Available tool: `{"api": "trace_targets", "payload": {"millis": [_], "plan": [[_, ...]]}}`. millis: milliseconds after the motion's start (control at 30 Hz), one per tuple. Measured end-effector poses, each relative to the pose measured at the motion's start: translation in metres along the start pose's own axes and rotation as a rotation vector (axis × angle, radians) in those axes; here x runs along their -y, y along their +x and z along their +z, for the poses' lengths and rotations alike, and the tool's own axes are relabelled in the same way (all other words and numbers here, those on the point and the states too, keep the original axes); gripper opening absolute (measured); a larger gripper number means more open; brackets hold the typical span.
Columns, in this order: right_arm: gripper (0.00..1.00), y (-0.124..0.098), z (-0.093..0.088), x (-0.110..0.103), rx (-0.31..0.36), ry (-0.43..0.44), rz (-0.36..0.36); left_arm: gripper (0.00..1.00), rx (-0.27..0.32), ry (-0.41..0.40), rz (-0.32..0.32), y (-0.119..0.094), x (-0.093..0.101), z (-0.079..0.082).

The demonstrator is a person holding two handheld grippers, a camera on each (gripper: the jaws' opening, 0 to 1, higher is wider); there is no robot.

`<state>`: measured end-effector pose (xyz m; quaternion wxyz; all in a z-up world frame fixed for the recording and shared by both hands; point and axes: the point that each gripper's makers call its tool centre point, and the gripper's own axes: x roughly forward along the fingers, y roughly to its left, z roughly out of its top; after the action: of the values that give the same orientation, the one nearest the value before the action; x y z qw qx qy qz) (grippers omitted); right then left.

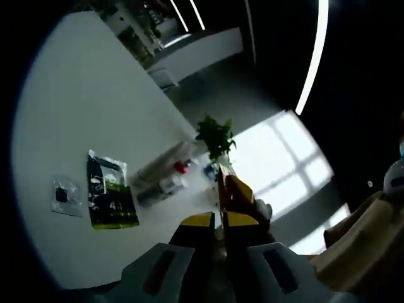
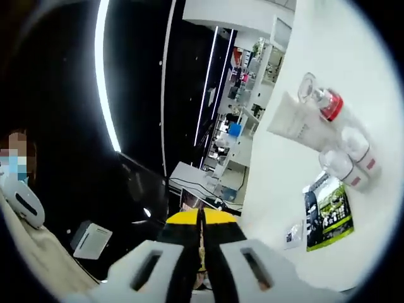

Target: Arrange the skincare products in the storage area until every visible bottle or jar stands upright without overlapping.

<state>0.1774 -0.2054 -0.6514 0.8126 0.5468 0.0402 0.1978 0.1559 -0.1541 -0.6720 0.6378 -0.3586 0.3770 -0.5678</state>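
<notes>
White worktop (image 2: pixel 297 183) carrying the skincare cluster: white tube (image 2: pixel 295 129) lying flat, long axis across the surface, a red-capped clear bottle (image 2: pixel 323 101) at one end, two small white jars (image 2: pixel 348 159) just beside the other. Dark green sachet (image 2: pixel 328 211) lying flat nearer that worktop's near edge, apart from the jars. Same cluster small and blurred in the left gripper view, near the far edge beside a potted plant (image 1: pixel 214 136), sachet (image 1: pixel 110 192) towards mid-surface. Right gripper (image 2: pixel 202 218) held off the worktop's edge, pointing past it, products up and to its right; jaws closed, nothing between. Left gripper (image 1: pixel 218 221) above the surface, cluster ahead; jaws together, empty. Judged nearer: cannot tell. Tube not yet upright.
</notes>
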Motion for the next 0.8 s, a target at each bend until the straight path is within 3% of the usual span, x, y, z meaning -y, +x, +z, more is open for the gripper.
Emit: {"api": "trace_targets", "payload": {"millis": [167,433,800], "plan": [[0.01,0.0,-0.001,0.006,-0.008,-0.039,-0.019,0.0,0.002,-0.039,0.019,-0.002,-0.004,0.001],[0.03,-0.003,-0.01,0.019,-0.129,-0.341,-0.085,0.0,-0.047,-0.052,0.037,-0.005,-0.008,-0.002],[0.03,-0.002,-0.022,0.031,-0.26,-0.473,-0.135,0.0,-0.096,-0.061,0.083,-0.008,-0.023,-0.014]]}}
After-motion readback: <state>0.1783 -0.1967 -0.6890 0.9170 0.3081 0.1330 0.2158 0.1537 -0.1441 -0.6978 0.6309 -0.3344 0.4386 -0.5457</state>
